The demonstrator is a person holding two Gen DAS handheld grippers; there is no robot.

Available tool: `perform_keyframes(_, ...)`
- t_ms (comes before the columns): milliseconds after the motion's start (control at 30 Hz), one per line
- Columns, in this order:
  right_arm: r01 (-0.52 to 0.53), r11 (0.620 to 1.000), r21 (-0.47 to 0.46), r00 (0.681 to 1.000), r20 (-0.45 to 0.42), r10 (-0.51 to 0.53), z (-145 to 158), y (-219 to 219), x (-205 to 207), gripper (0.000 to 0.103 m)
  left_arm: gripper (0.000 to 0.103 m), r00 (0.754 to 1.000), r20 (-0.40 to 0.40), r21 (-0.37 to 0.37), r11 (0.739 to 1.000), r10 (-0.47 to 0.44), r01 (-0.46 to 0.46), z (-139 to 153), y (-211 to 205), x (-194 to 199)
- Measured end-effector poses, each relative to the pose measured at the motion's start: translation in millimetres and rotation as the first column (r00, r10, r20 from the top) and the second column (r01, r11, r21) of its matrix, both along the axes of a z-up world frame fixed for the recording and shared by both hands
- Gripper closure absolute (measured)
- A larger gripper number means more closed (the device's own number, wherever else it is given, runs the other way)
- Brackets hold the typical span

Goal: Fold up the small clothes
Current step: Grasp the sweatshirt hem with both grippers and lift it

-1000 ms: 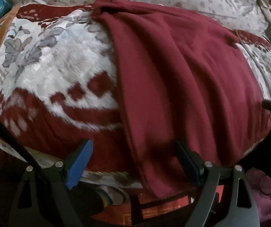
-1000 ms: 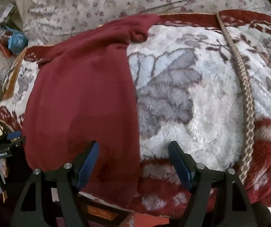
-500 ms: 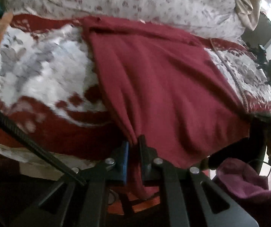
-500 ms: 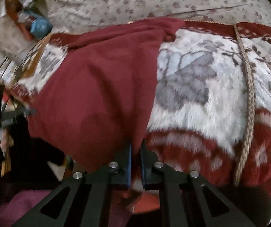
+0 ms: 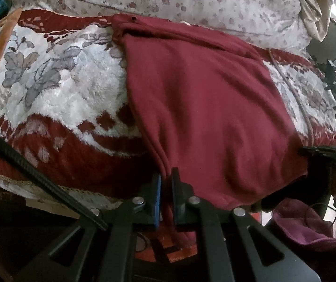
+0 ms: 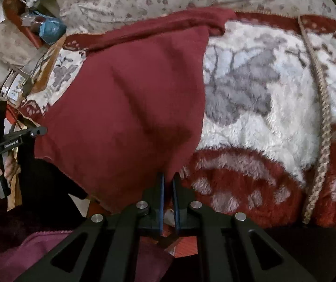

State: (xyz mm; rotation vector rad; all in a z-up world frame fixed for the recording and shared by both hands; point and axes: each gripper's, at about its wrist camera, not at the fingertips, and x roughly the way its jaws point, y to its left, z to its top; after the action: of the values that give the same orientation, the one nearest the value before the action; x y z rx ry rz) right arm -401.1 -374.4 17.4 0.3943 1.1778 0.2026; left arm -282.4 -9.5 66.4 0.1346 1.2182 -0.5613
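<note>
A dark red garment (image 5: 210,108) lies spread on a plush red, white and grey floral blanket (image 5: 57,87), its near hem hanging off the bed's front edge. My left gripper (image 5: 166,178) is shut on the garment's near left corner. In the right wrist view the same garment (image 6: 130,108) fills the left half, and my right gripper (image 6: 168,181) is shut on its near right corner. The hem is lifted slightly between both grippers. The far end of the garment is bunched near the blanket's far edge.
A floral bedsheet (image 5: 191,0) covers the bed beyond the blanket. A braided cord trim (image 6: 323,108) runs along the blanket at the right. A purple cloth (image 5: 309,225) lies below the bed edge. Clutter with a blue bag (image 6: 50,27) stands at the far left.
Both grippers were open a second ago and have shut on the garment's near corners. The hem has since been raised and pulled slightly toward me.
</note>
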Motion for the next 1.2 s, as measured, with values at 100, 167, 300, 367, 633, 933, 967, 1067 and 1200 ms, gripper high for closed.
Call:
perform_keyframes(100,-0.005,1.000,0.000,0.998,-0.062,0.005,-18,5,-1,0.086,0.096,1.000,-0.006,0.033,0.999,-0.008,0.009,-9,-4,-1)
perform_keyframes(167,0.003,0.999,0.054,0.994,-0.111,0.003,-29,5,-2,0.065,0.096,1.000,-0.004,0.053,0.999,-0.009,0.009,-14,-5,-2)
perform_keyframes(300,-0.001,0.996,0.094,0.993,-0.119,0.012,-33,9,-7,0.063,0.095,1.000,-0.010,0.069,0.998,-0.003,0.004,-20,-6,0)
perform_keyframes(367,0.007,0.995,0.098,0.992,-0.122,0.005,-36,13,-7,0.063,0.095,1.000,-0.004,0.085,0.996,-0.006,0.006,-22,-8,0)
perform_keyframes(633,-0.021,0.997,0.076,0.992,-0.120,0.030,-37,26,-12,0.086,0.093,1.000,-0.007,0.085,0.996,0.001,-0.001,-25,-9,2)
perform_keyframes(933,-0.054,0.992,0.117,0.989,0.141,0.037,41,22,10,0.094,0.096,0.999,0.014,-0.091,0.995,0.031,-0.029,19,3,27)
perform_keyframes(967,-0.036,0.991,0.132,0.985,0.175,0.012,50,16,17,0.094,0.096,0.999,0.029,-0.114,0.993,0.041,-0.038,27,4,34)
perform_keyframes(1067,0.025,0.989,0.149,0.967,0.246,-0.061,68,0,40,0.094,0.096,0.995,0.068,-0.173,0.983,0.068,-0.055,48,5,55)
perform_keyframes(1200,0.083,0.983,0.165,0.943,0.307,-0.131,80,-14,70,0.094,0.096,0.987,0.137,-0.189,0.980,0.089,-0.062,65,-9,89)
